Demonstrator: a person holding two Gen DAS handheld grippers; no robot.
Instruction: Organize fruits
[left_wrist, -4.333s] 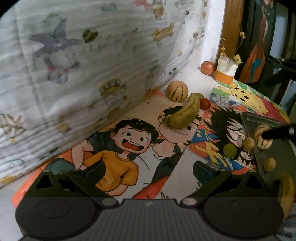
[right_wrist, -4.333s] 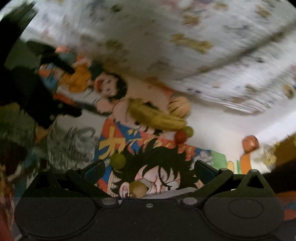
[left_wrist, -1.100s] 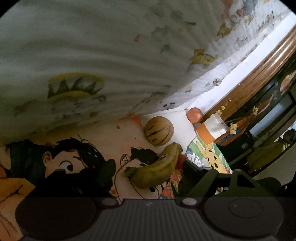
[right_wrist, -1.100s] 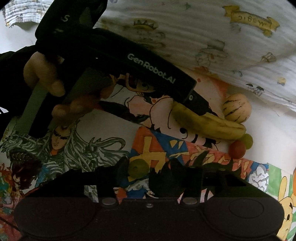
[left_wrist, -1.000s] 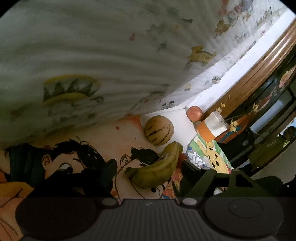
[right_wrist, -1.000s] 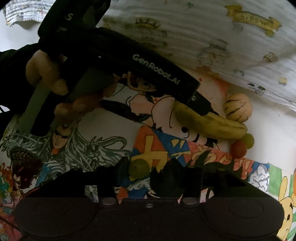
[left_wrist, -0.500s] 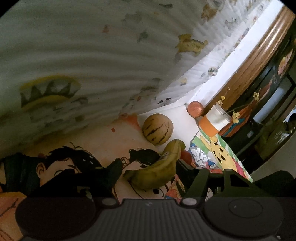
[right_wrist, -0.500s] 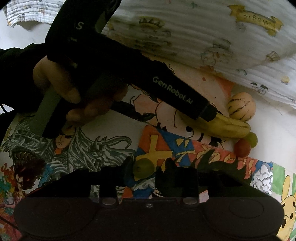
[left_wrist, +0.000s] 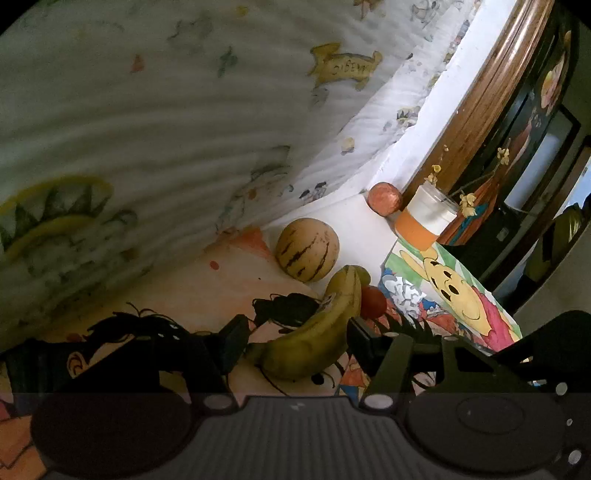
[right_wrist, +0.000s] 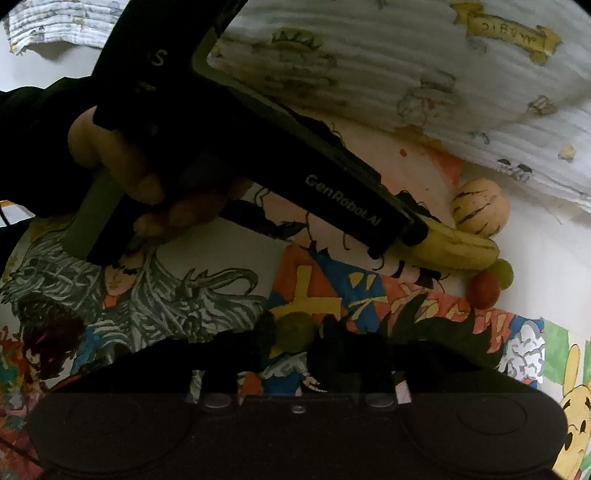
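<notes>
A yellow-green banana (left_wrist: 317, 332) lies on the cartoon-printed table cover. My left gripper (left_wrist: 295, 341) is open, with its fingers on either side of the banana's near half. A striped round melon (left_wrist: 307, 253) sits just beyond it, with a red tomato (left_wrist: 373, 302) to the right. The right wrist view shows the left gripper's body reaching to the banana (right_wrist: 454, 247), the melon (right_wrist: 479, 211), the tomato (right_wrist: 482, 290) and a green grape (right_wrist: 503, 272). My right gripper (right_wrist: 295, 338) is shut on a small green fruit (right_wrist: 294, 330).
A white quilt (left_wrist: 166, 129) hangs close behind the fruit on the left. A reddish apple (left_wrist: 385, 198) and an orange-and-white cup with yellow flowers (left_wrist: 424, 221) stand at the back by a wooden frame. The person's hand (right_wrist: 147, 177) holds the left gripper.
My left gripper has moved forward until its fingers straddle the banana, and the fingers have come closer together. My right gripper has held still with the green fruit.
</notes>
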